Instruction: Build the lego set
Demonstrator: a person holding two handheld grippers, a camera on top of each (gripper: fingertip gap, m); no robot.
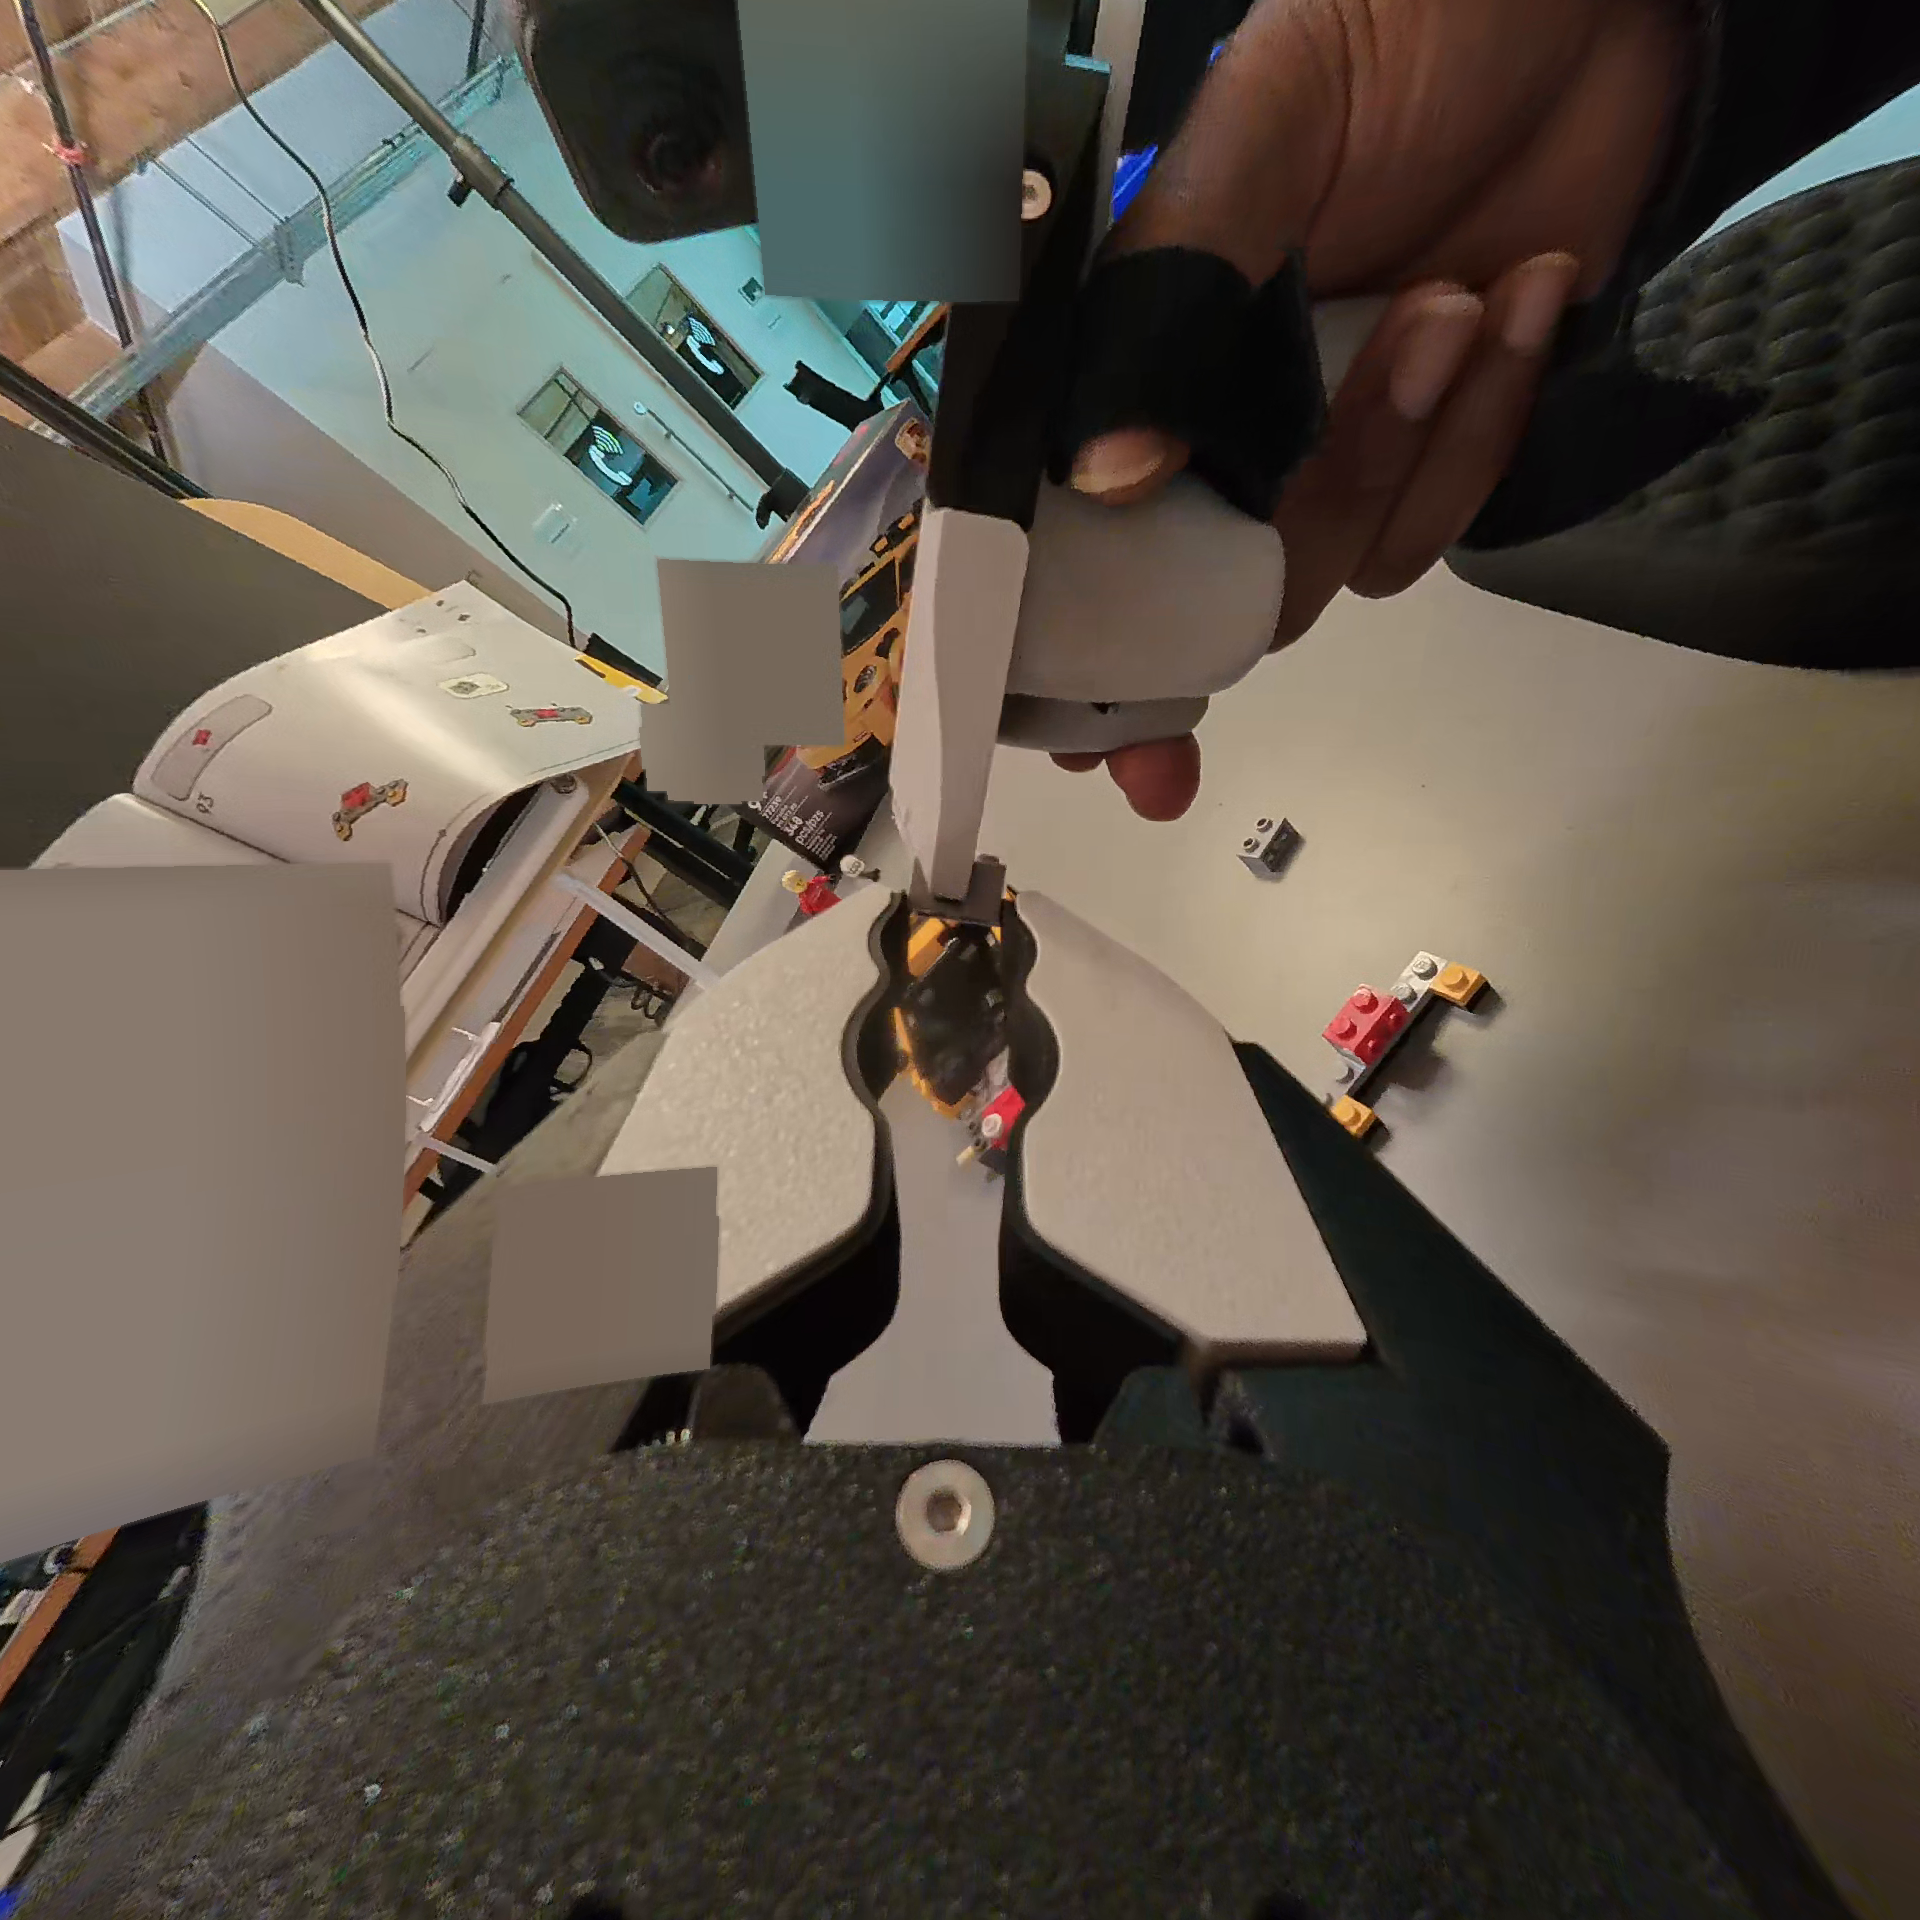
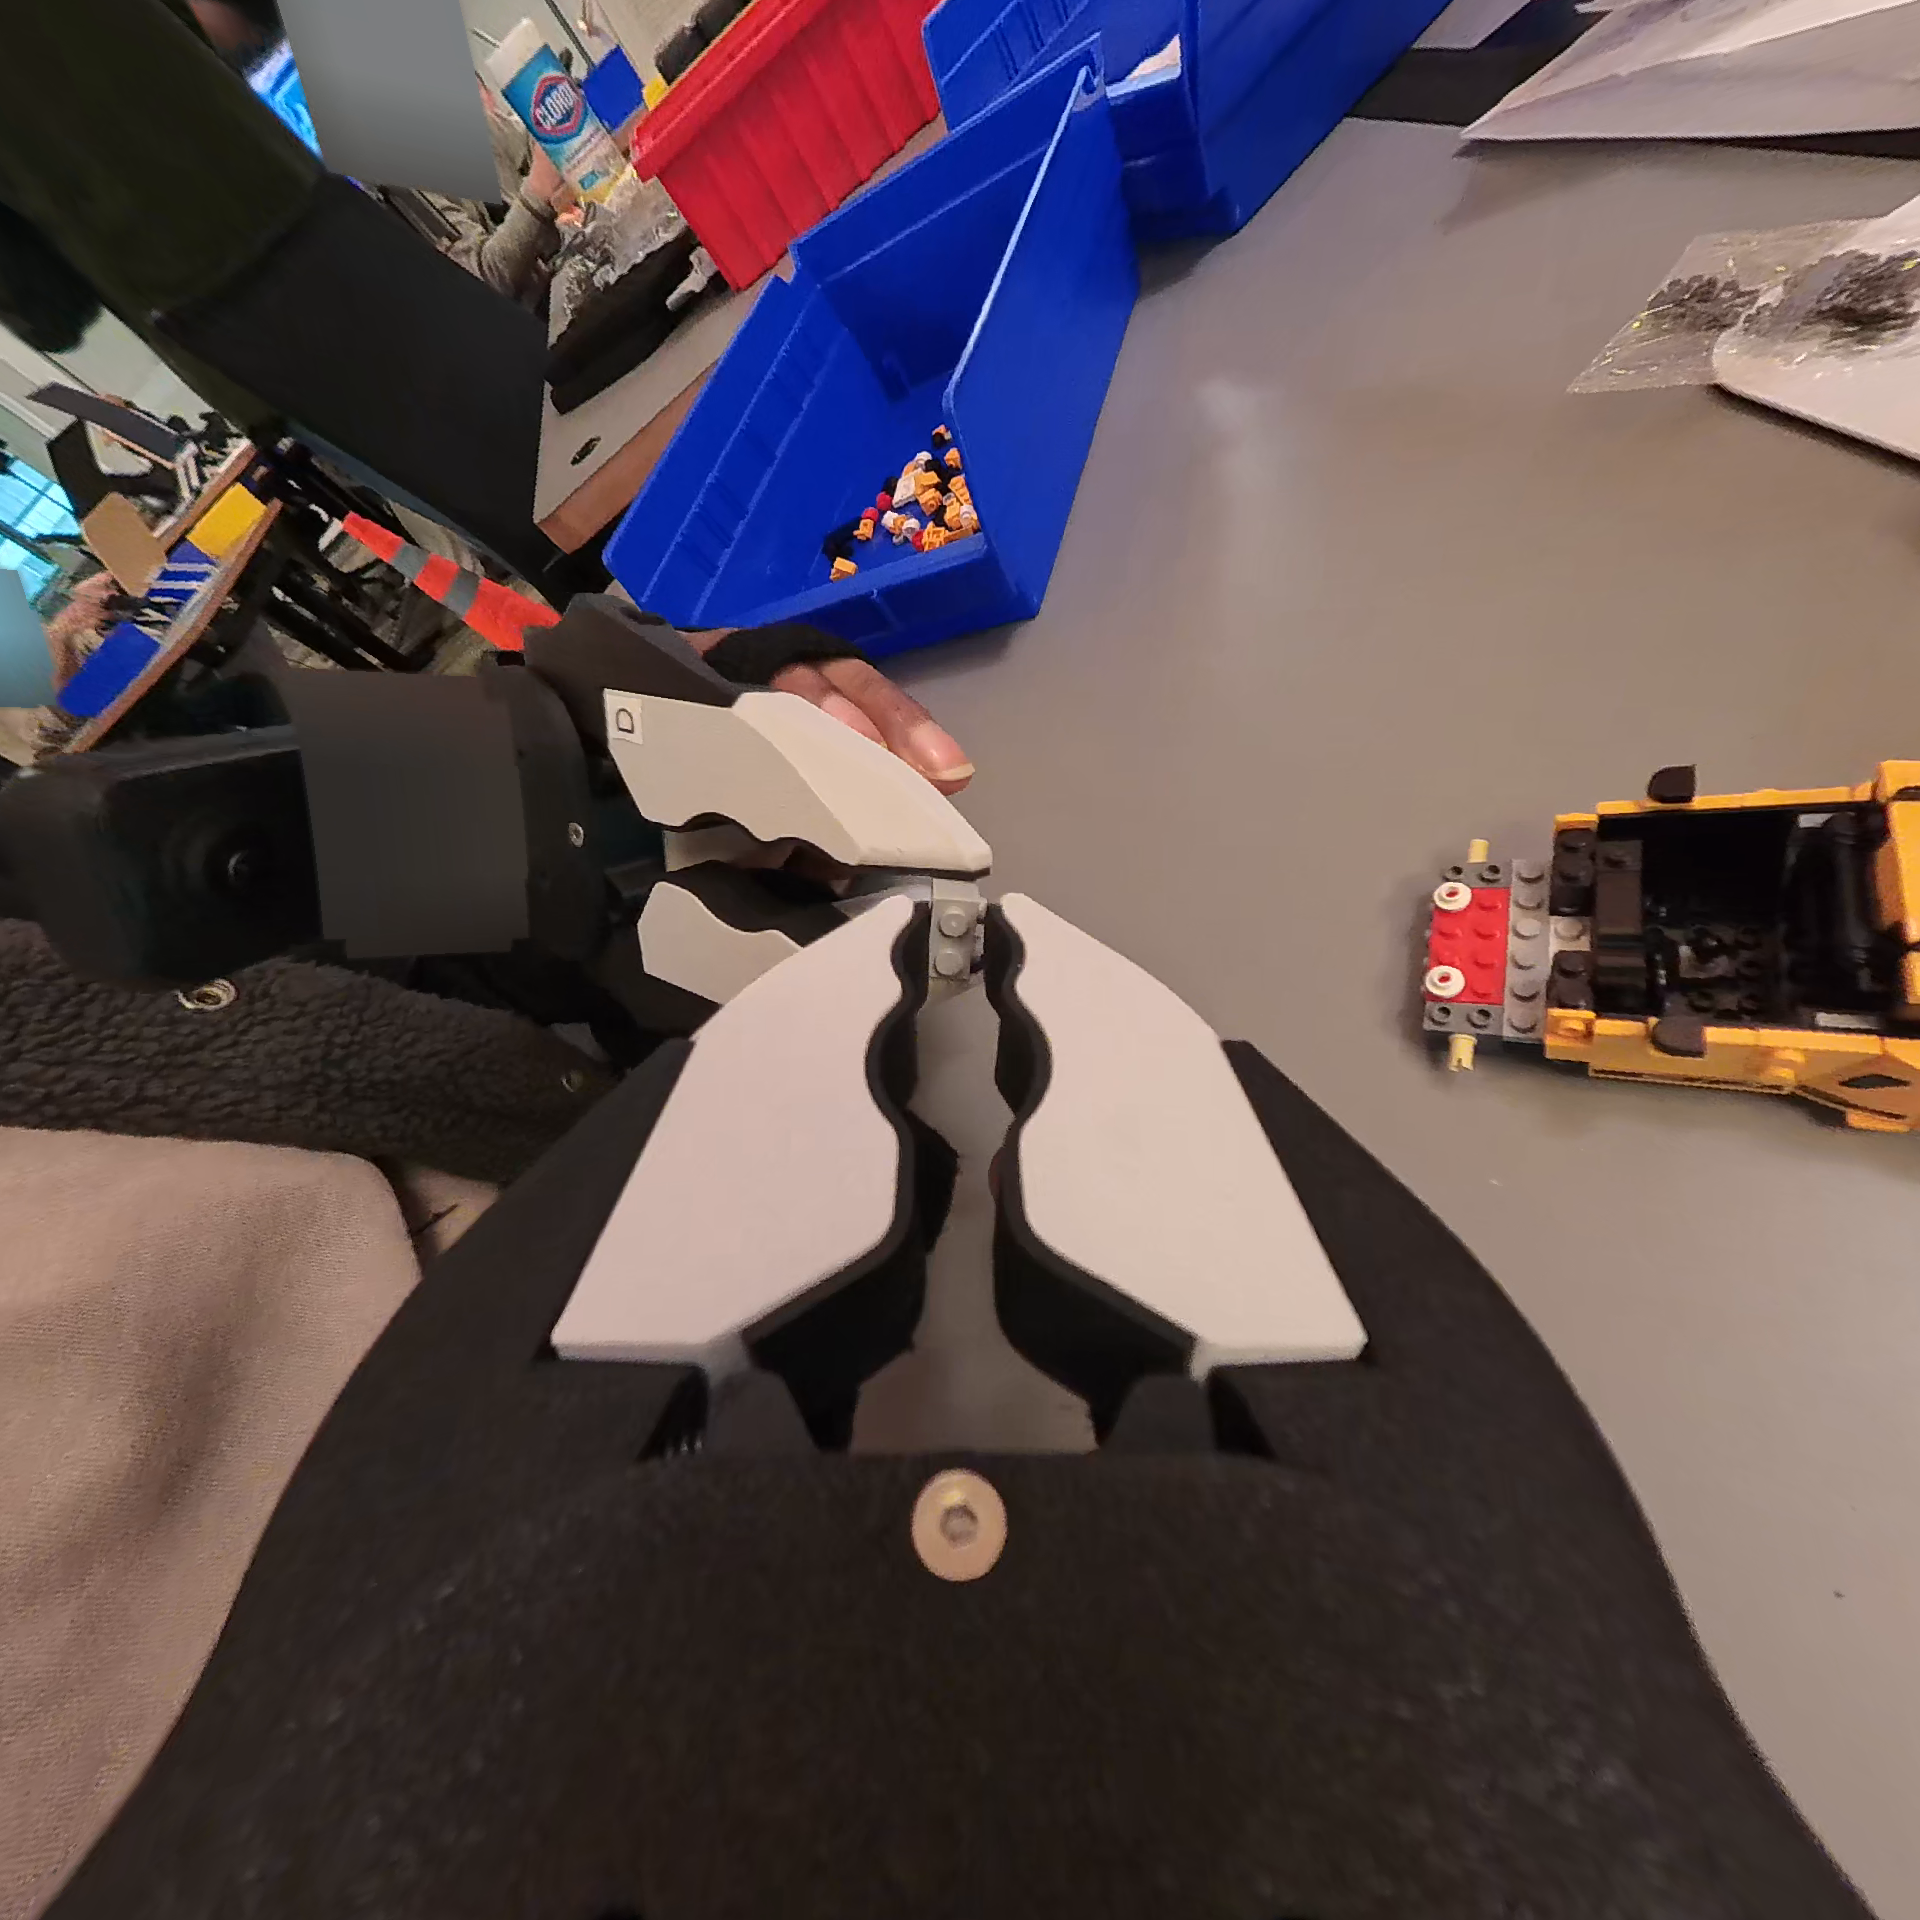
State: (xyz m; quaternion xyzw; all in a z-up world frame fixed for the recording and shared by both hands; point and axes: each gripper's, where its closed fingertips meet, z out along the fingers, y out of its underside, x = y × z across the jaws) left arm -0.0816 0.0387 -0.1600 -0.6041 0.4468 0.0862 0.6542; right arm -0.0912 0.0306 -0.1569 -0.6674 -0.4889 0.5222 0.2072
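Note:
A small grey brick point(image 2: 954, 938) is held above the grey table point(image 2: 1351, 623), pinched sideways between my right gripper's point(image 2: 952, 935) tips. My left gripper point(image 2: 961, 883) comes in from the left; its upper finger point(image 2: 831, 800) touches the brick's top and its lower fingertip is hidden. In the left wrist view my left gripper point(image 1: 958, 902) closes around the brick point(image 1: 989, 894), with the right gripper's finger point(image 1: 956, 717) coming down from above. The part-built yellow car point(image 2: 1714, 935) lies on the table to the right and shows through the left jaws' gap point(image 1: 940, 1023).
A blue bin point(image 2: 1039, 343) with loose pieces and a red bin point(image 2: 790, 135) stand behind. Plastic bags point(image 2: 1787, 301) lie far right. A red, grey and orange sub-assembly point(image 1: 1392, 1023), a dark grey brick point(image 1: 1270, 844), a minifigure point(image 1: 816, 891), an open instruction booklet point(image 1: 364, 748) and the set's box point(image 1: 862, 623) also show. The grippers are tip to tip, or close to it.

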